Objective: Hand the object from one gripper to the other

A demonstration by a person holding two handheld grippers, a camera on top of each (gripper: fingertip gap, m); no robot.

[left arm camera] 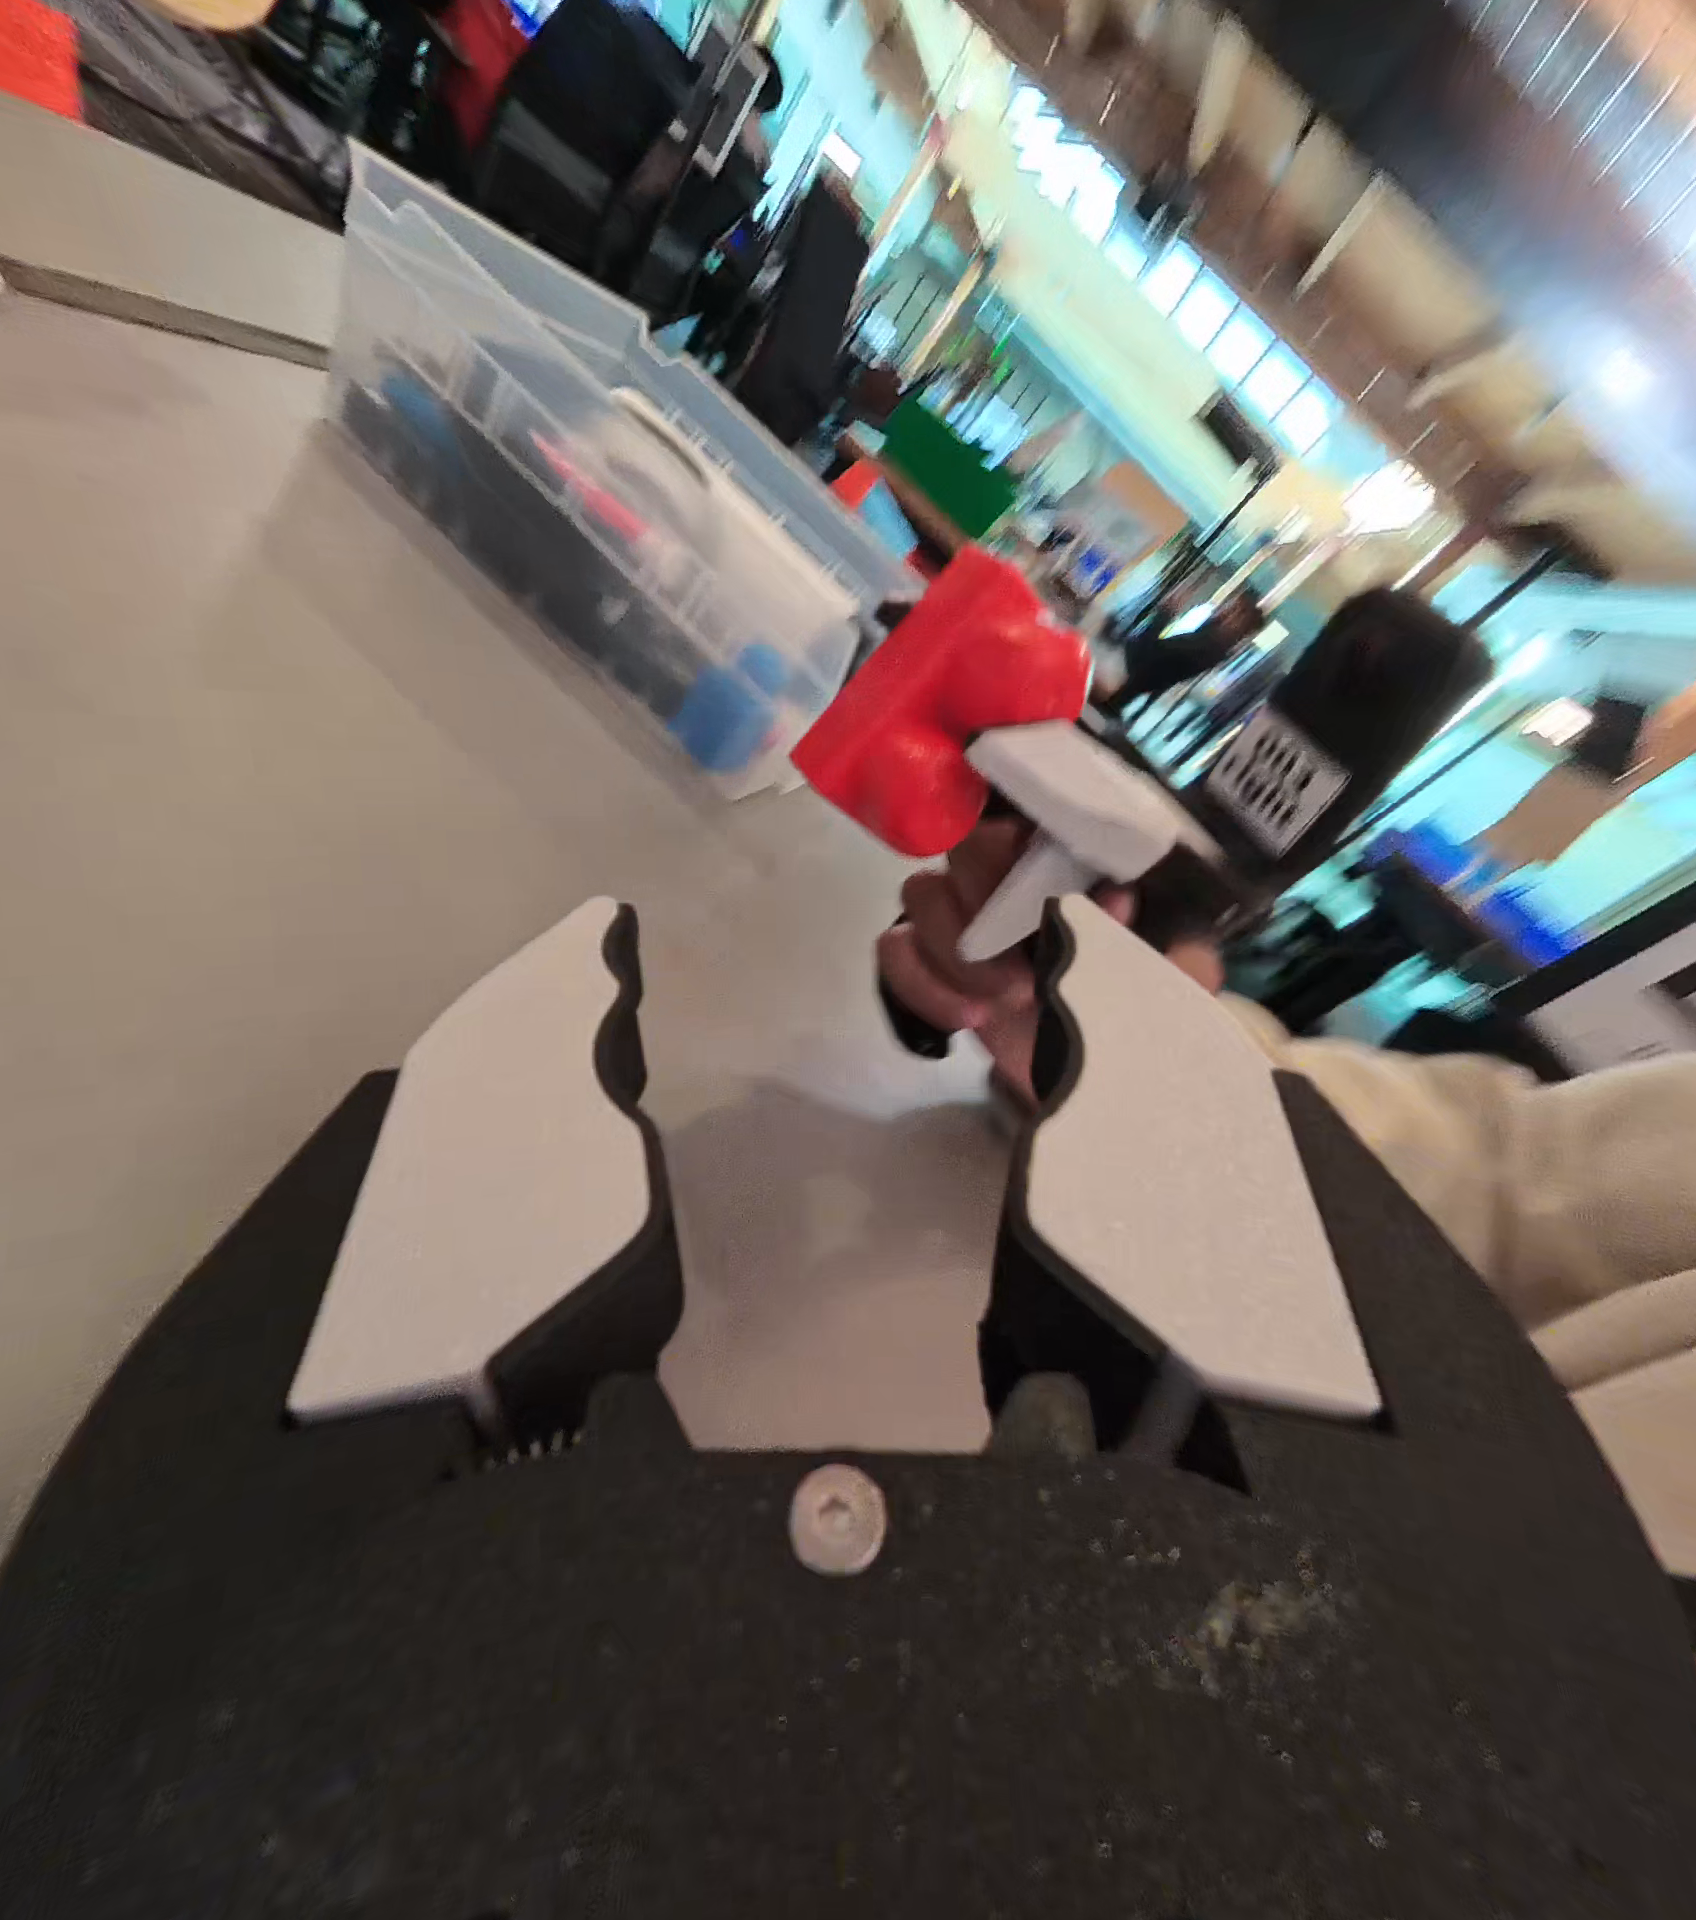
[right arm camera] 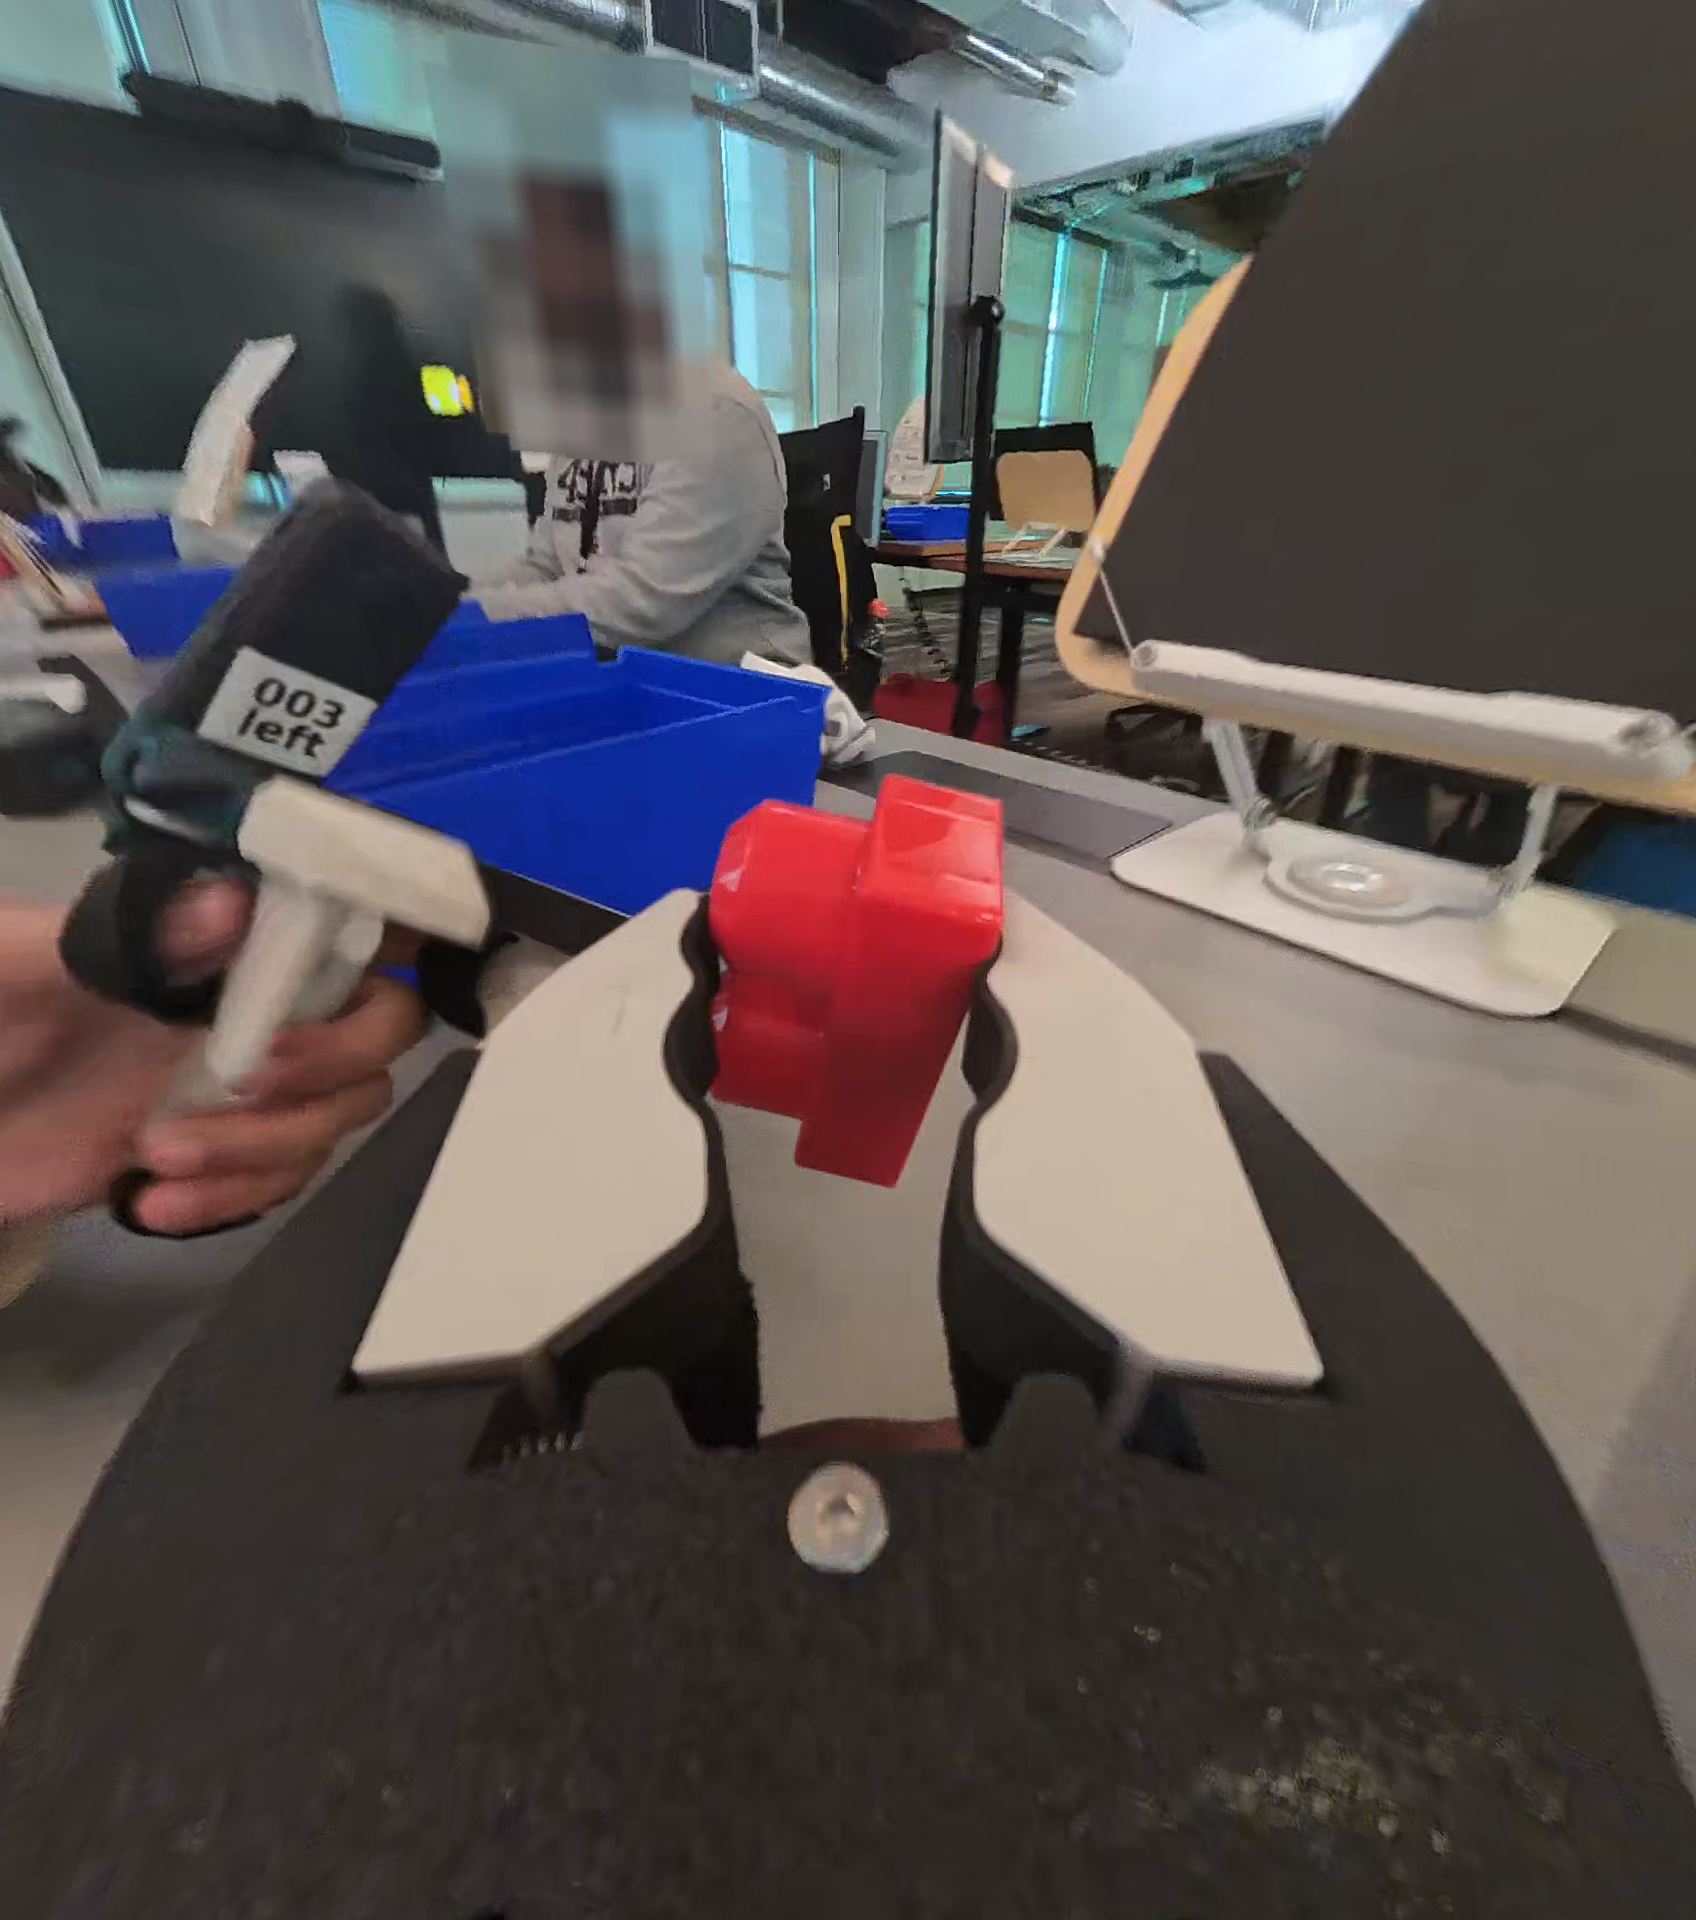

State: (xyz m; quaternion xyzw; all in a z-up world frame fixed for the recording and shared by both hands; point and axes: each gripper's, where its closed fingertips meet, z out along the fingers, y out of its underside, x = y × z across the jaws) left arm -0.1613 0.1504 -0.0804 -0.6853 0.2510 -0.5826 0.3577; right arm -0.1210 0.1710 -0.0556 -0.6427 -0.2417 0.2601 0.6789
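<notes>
The object is a red blocky plastic piece (right arm camera: pixel 854 977). My right gripper (right arm camera: pixel 844 935) is shut on it, jaws pressing its two sides, and holds it above the grey table (right arm camera: pixel 1343 1091). In the left wrist view the red piece (left arm camera: pixel 937 717) hangs in the air ahead and slightly right, held by the right gripper's white finger (left arm camera: pixel 1072 795), with a hand below it. My left gripper (left arm camera: pixel 839 935) is open and empty, apart from the piece. The left gripper also shows at the left of the right wrist view (right arm camera: pixel 356 868), held by a hand (right arm camera: pixel 44 1070).
A clear plastic box (left arm camera: pixel 563 499) of small items stands on the table behind the piece. A blue bin (right arm camera: pixel 595 769) sits at the back left. A white stand (right arm camera: pixel 1363 904) with a tilted dark board is at the right. A person (right arm camera: pixel 678 540) sits beyond the table.
</notes>
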